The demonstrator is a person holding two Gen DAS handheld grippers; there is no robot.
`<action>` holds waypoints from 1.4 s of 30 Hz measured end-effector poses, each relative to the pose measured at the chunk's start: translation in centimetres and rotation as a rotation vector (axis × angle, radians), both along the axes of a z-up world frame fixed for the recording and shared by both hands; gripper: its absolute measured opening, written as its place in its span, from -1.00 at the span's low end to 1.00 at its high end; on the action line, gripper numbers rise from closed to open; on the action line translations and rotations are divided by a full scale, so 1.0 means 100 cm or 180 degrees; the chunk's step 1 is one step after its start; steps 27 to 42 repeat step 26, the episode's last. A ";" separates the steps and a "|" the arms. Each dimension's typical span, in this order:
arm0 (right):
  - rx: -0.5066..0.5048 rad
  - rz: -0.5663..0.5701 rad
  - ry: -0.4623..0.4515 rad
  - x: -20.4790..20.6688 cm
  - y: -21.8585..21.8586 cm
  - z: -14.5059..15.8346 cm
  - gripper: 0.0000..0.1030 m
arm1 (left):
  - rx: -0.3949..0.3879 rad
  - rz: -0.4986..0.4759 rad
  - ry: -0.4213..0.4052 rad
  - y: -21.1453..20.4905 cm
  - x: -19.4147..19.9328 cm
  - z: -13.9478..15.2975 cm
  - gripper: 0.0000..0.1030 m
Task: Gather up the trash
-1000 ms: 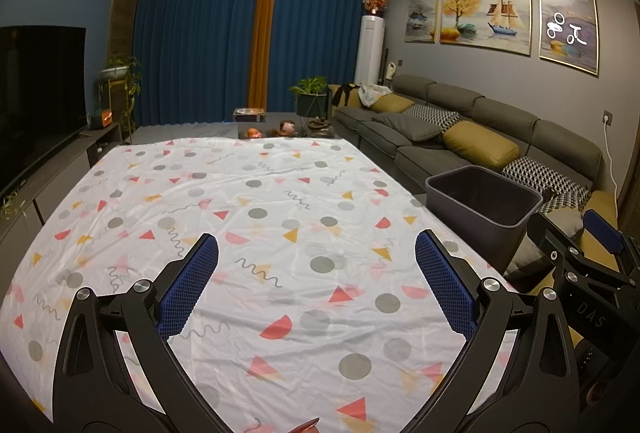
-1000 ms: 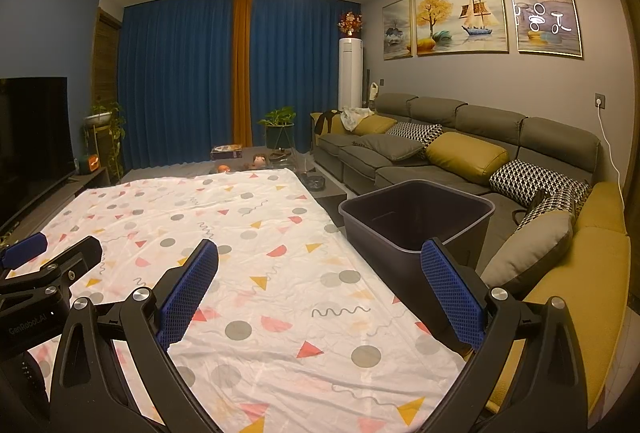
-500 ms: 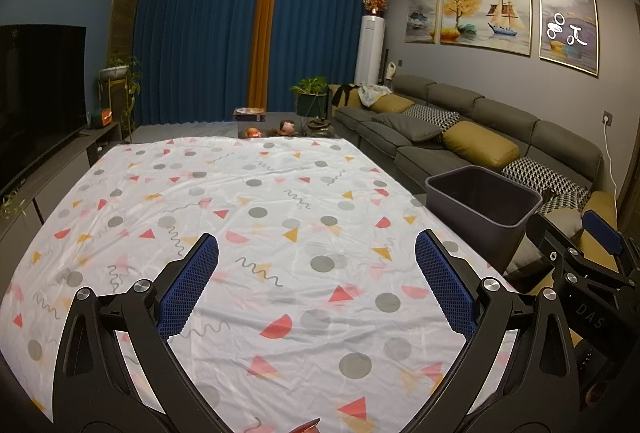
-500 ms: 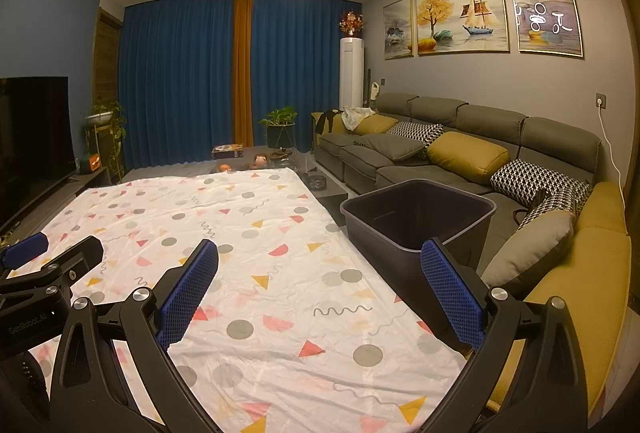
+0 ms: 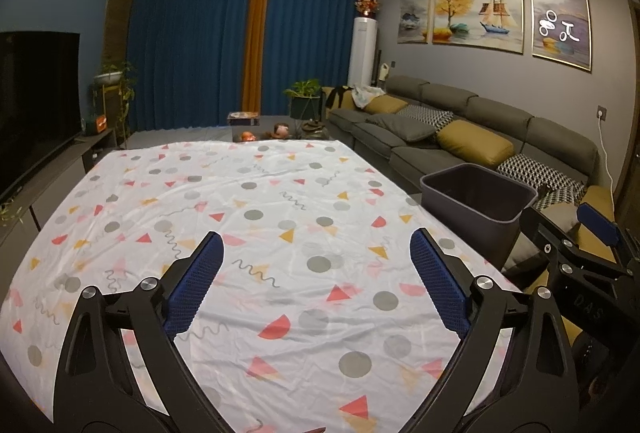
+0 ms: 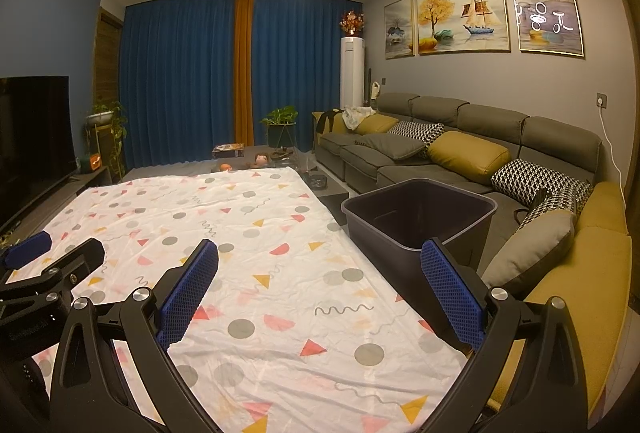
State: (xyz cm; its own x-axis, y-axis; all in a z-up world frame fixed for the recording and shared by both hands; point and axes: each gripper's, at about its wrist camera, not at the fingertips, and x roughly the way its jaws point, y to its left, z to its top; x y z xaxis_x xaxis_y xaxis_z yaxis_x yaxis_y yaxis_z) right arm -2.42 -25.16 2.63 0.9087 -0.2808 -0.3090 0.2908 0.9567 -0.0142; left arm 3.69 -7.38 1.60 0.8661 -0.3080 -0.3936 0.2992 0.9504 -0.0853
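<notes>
A dark grey bin [image 5: 478, 193] [image 6: 418, 211] stands at the table's right edge, its inside dark and apparently empty. The table wears a white cloth with coloured triangles and dots [image 5: 248, 217] [image 6: 248, 233]; I see no loose trash on it. My left gripper [image 5: 316, 253] hovers open over the near middle of the cloth, nothing between its blue pads. My right gripper [image 6: 320, 261] is open too, above the cloth's right side, with its right finger [image 6: 450, 293] in front of the bin. Each gripper shows at the edge of the other's view.
A long grey sofa [image 6: 440, 153] with yellow and patterned cushions runs along the right wall behind the bin. A television [image 5: 36, 101] stands on a low cabinet at left. Beyond the table a low coffee table [image 5: 276, 133] holds small items; blue curtains close the far wall.
Almost nothing has moved. The right wrist view has shifted very slightly, and both grippers remain open.
</notes>
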 end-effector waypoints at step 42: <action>0.0047 0.0020 -0.0025 -0.002 -0.004 -0.003 0.89 | 0.0035 0.0152 0.0096 0.010 0.002 -0.003 0.88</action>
